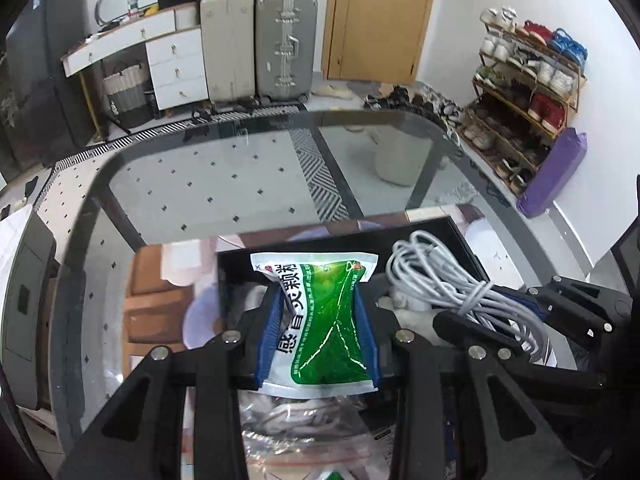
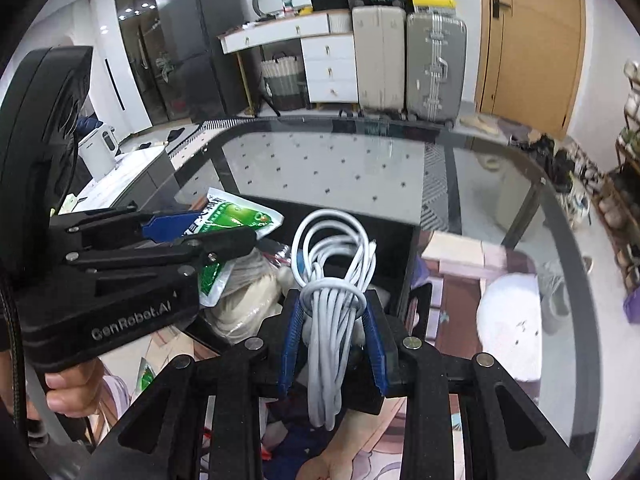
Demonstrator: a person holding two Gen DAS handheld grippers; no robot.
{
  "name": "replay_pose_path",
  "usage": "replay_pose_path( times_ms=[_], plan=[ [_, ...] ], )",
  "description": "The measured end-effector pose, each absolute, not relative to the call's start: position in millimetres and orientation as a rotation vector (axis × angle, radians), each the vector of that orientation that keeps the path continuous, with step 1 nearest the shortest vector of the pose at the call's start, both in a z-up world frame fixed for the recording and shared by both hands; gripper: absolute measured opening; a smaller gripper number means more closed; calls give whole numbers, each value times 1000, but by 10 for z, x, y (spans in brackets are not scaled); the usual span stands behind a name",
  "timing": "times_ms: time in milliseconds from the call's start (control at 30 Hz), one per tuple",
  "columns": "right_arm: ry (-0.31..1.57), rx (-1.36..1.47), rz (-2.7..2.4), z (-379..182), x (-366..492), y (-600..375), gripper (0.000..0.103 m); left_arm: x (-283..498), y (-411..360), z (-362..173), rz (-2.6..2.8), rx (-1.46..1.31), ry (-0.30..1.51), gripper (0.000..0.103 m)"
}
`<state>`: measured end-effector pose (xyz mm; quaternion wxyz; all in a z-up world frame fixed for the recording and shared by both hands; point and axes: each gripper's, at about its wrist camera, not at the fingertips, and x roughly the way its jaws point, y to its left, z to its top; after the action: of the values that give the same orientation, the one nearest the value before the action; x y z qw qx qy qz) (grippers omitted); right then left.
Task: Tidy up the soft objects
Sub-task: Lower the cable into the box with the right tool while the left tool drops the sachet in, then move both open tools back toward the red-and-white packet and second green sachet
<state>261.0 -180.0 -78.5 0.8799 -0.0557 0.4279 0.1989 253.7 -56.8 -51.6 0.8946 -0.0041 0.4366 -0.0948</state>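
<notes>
My left gripper (image 1: 316, 296) is shut on a green and white sachet (image 1: 324, 320), pinched between its blue pads and held above a black box (image 1: 432, 226). The sachet also shows in the right wrist view (image 2: 236, 216), held by the left gripper (image 2: 200, 232). My right gripper (image 2: 334, 304) is shut on a coiled white cable (image 2: 334, 280) over the same box (image 2: 400, 248); the cable also shows in the left wrist view (image 1: 444, 276). Below lie a clear bag of pale soft items (image 2: 244, 300) and another green sachet (image 2: 145, 376).
The box sits on a glass table (image 1: 240, 184) whose curved edge runs across the back. Under the glass are a brown stool (image 1: 148, 292) and a white round object (image 2: 508, 320). Suitcases (image 1: 284, 44), drawers and a shoe rack (image 1: 524, 92) stand beyond.
</notes>
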Motion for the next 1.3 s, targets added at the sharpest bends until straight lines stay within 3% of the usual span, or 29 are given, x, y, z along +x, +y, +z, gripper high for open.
replay_pose_path(
  times_ms=[333, 400, 533, 700, 900, 1033, 1133, 1300],
  plan=[
    [883, -144, 422, -831, 2581, -1795, 30, 2534, -662, -607, -200, -25, 930, 42],
    [881, -144, 418, -813, 2570, -1806, 31, 2509, -654, -587, -205, -32, 924, 55],
    [869, -141, 420, -773, 2535, -1838, 32, 2441, -664, -505, -220, -29, 892, 59],
    [846, -132, 430, -651, 2458, -1861, 35, 2357, -587, -381, -211, -53, 852, 75],
    [798, -128, 444, -412, 2250, -1905, 48, 2175, -495, -147, -218, -67, 805, 77],
    [789, -121, 472, -297, 2096, -1927, 48, 1978, -488, -6, -228, -25, 764, 79],
    [785, -121, 493, -233, 1957, -1936, 48, 1855, -453, 30, -227, -10, 746, 87],
    [789, -112, 522, -204, 1797, -1928, 48, 1687, -399, 74, -246, -6, 734, 88]
  ],
)
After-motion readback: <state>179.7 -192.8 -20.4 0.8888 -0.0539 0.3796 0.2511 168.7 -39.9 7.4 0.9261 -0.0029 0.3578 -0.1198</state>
